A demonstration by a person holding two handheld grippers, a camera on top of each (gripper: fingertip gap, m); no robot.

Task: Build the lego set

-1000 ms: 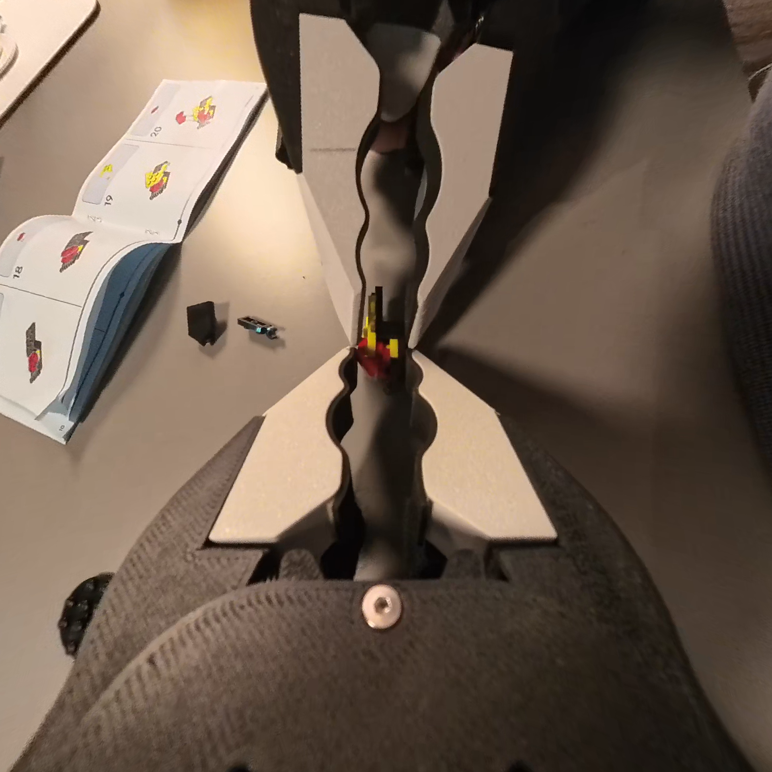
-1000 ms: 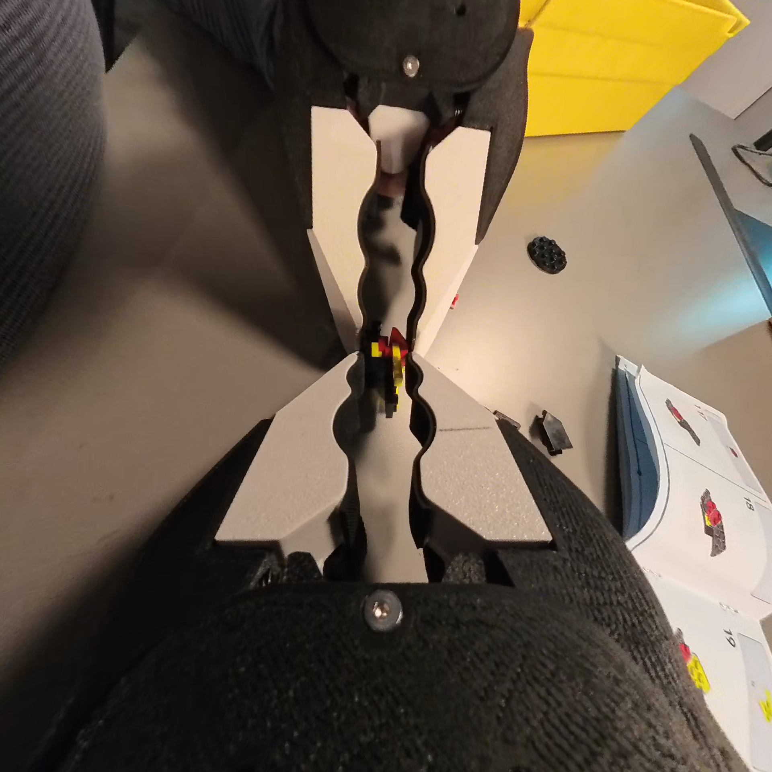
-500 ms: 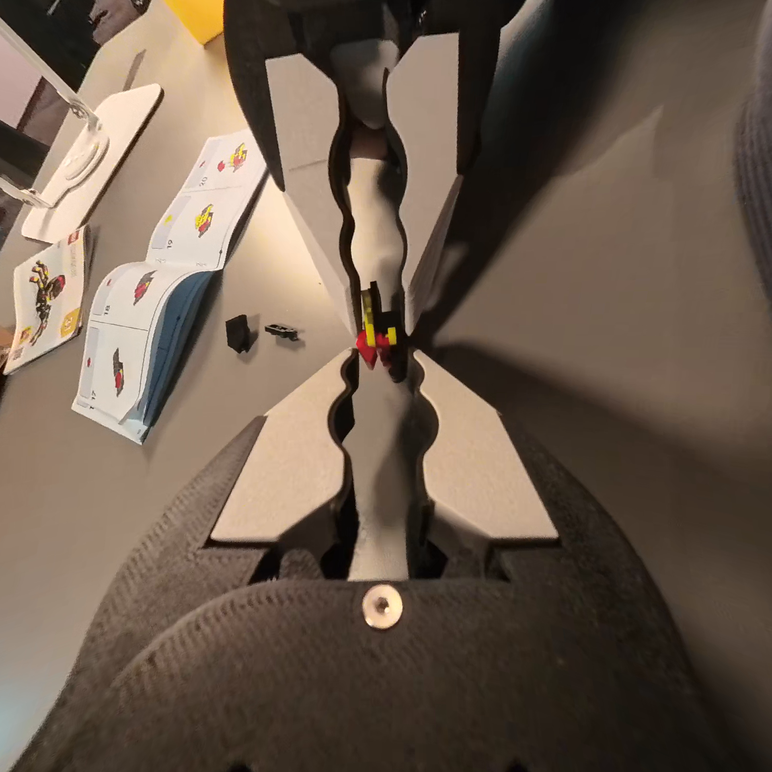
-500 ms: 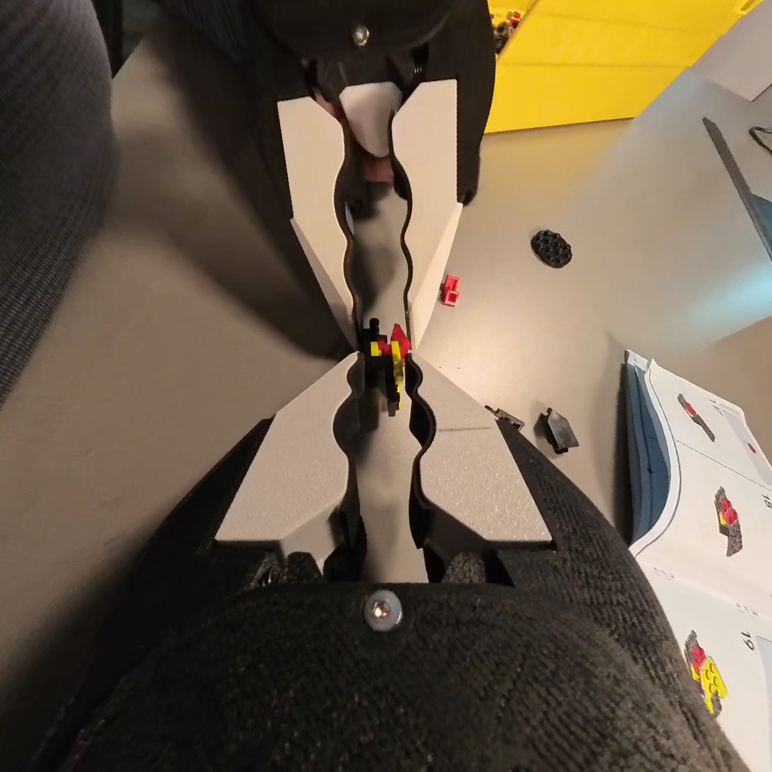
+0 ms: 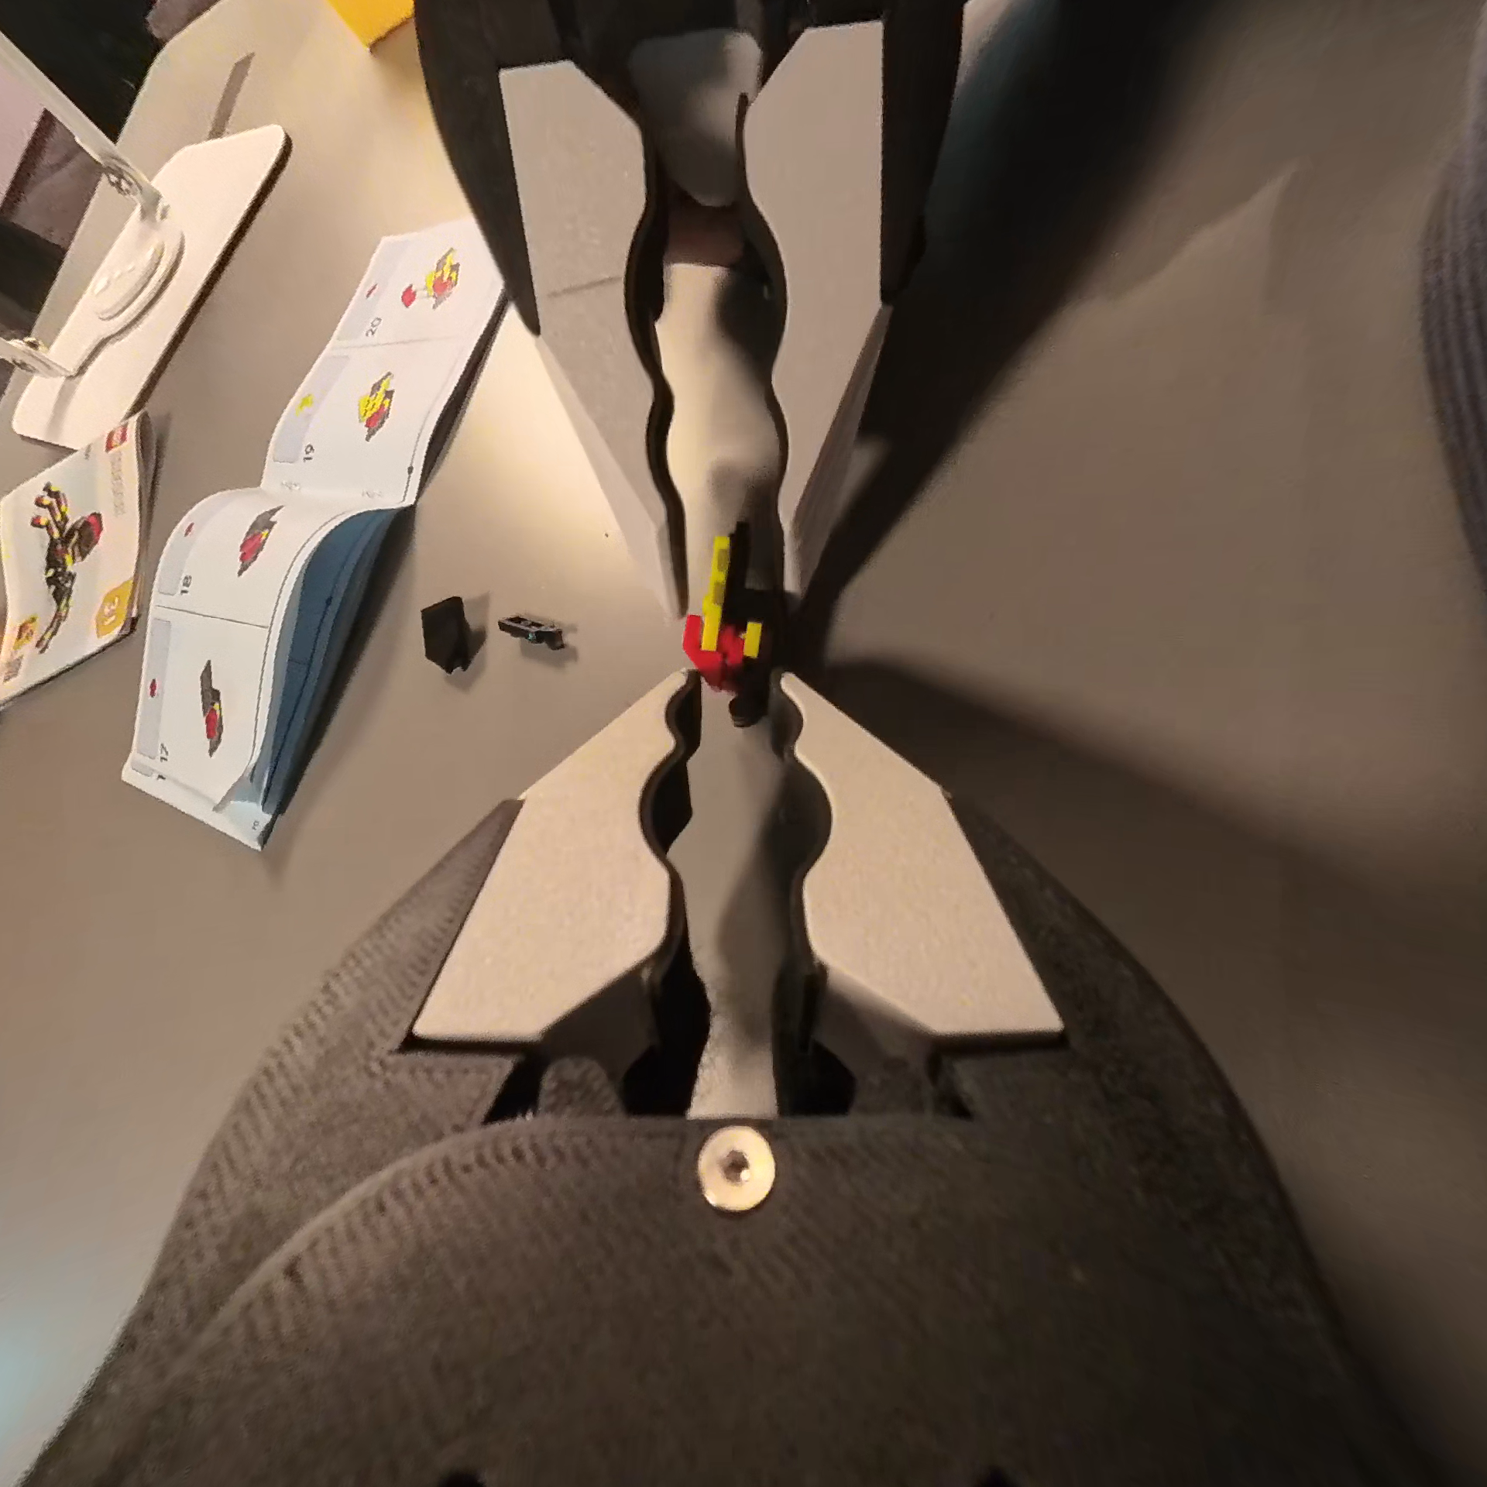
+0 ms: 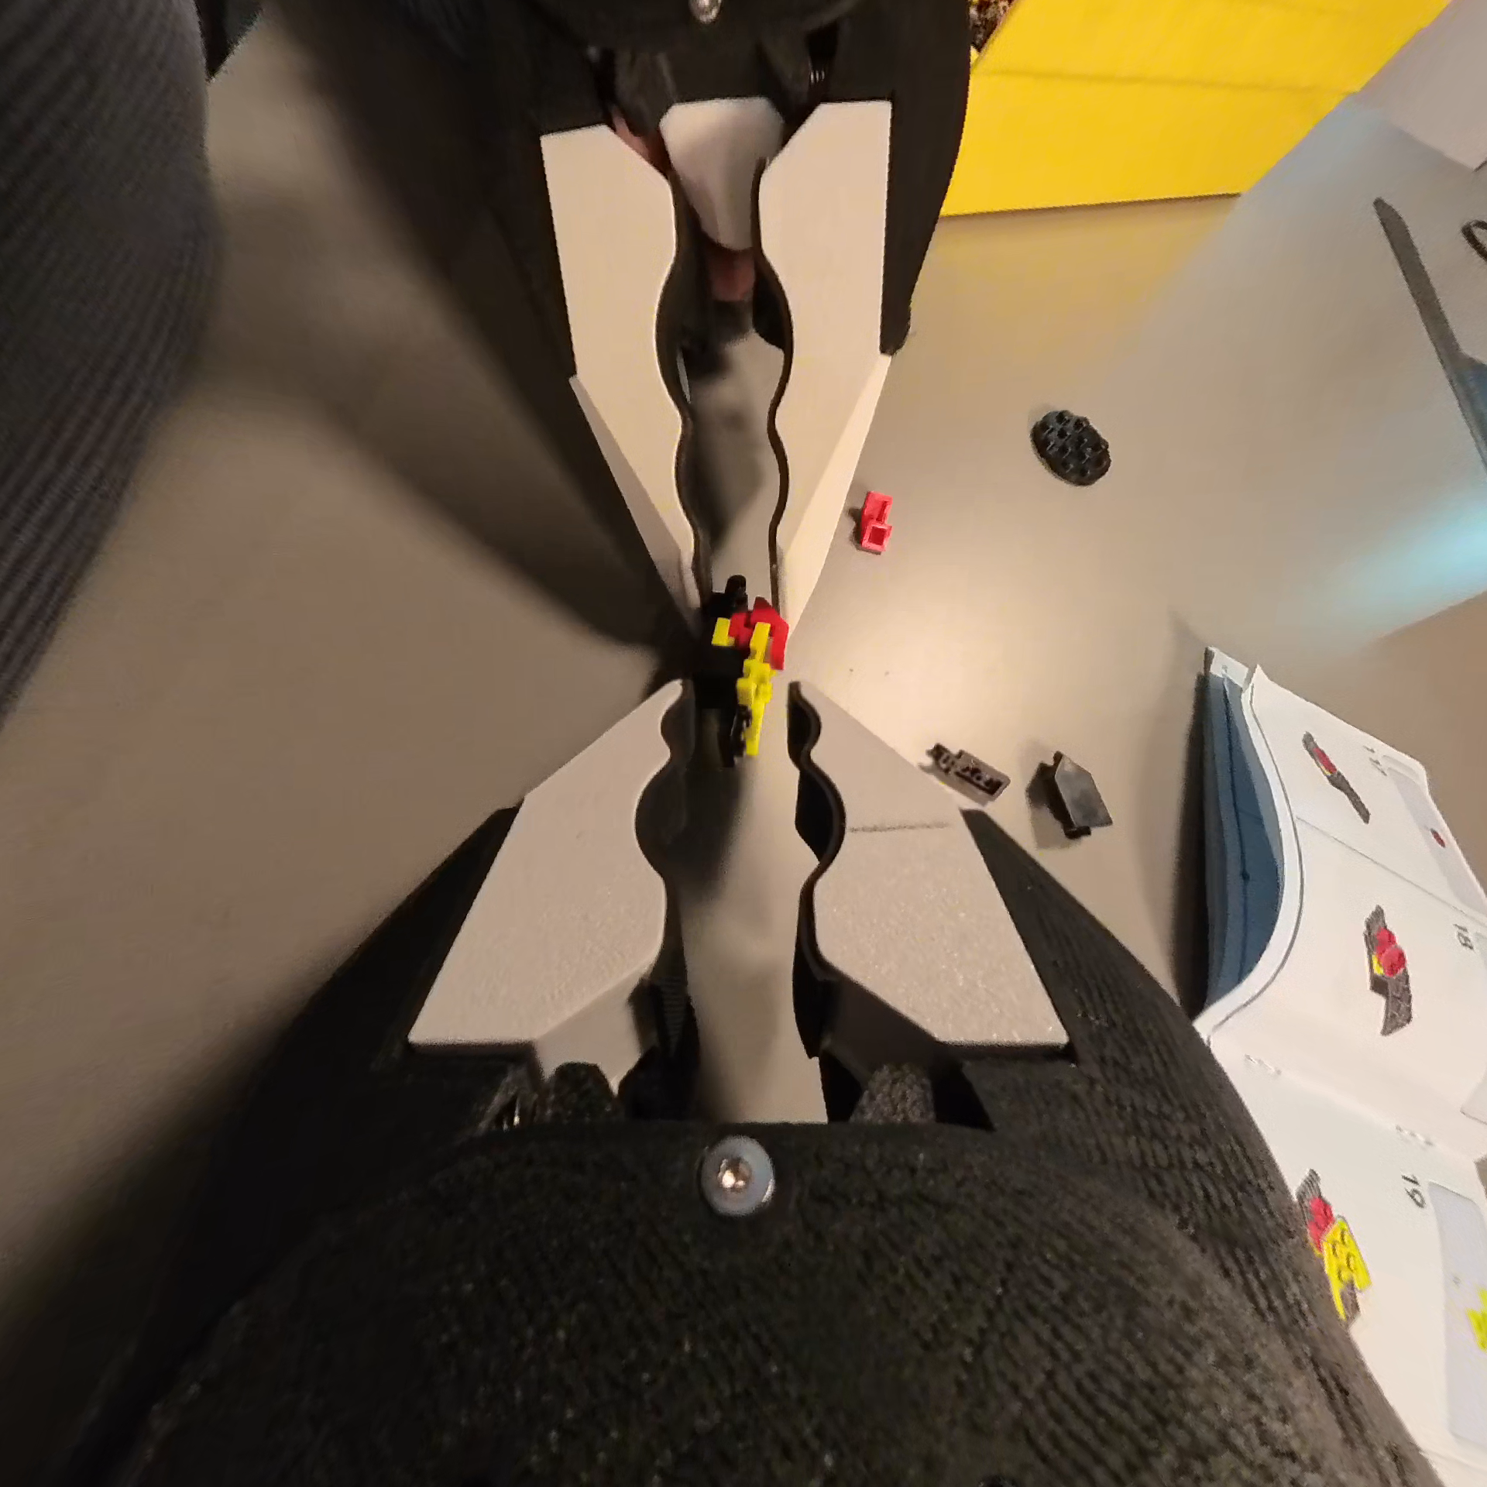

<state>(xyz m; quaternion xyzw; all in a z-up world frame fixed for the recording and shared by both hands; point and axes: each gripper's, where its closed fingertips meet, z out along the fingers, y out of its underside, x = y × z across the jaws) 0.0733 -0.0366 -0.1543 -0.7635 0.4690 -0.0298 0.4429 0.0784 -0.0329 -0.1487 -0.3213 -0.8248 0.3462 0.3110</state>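
Note:
A small lego assembly of black, yellow and red pieces [image 5: 728, 636] is held above the grey table between the two grippers, which meet tip to tip. My left gripper [image 5: 734, 682] is shut on its red and black end. My right gripper [image 6: 739, 684] is shut on its black and yellow end [image 6: 740, 684]. In the left wrist view the right gripper [image 5: 734, 611] comes in from the top. In the right wrist view the left gripper [image 6: 736, 599] comes in from the top. The contact faces are hidden by the fingers.
An open instruction booklet [image 5: 265, 611] [image 6: 1368, 965] lies on the table with a black slope piece [image 5: 445, 636] [image 6: 1074, 792] and a small black part [image 5: 531, 630] [image 6: 970, 774] beside it. A red piece [image 6: 875, 523], a round black piece [image 6: 1070, 446], a yellow bin [image 6: 1167, 105], a leaflet [image 5: 64, 579] and a white stand base [image 5: 153, 265] are around. My left and right fingertips are right by each other.
Both grippers have lifted and tilted together with the assembly still between them. More of the table shows now, including the red piece, the leaflet and the stand base.

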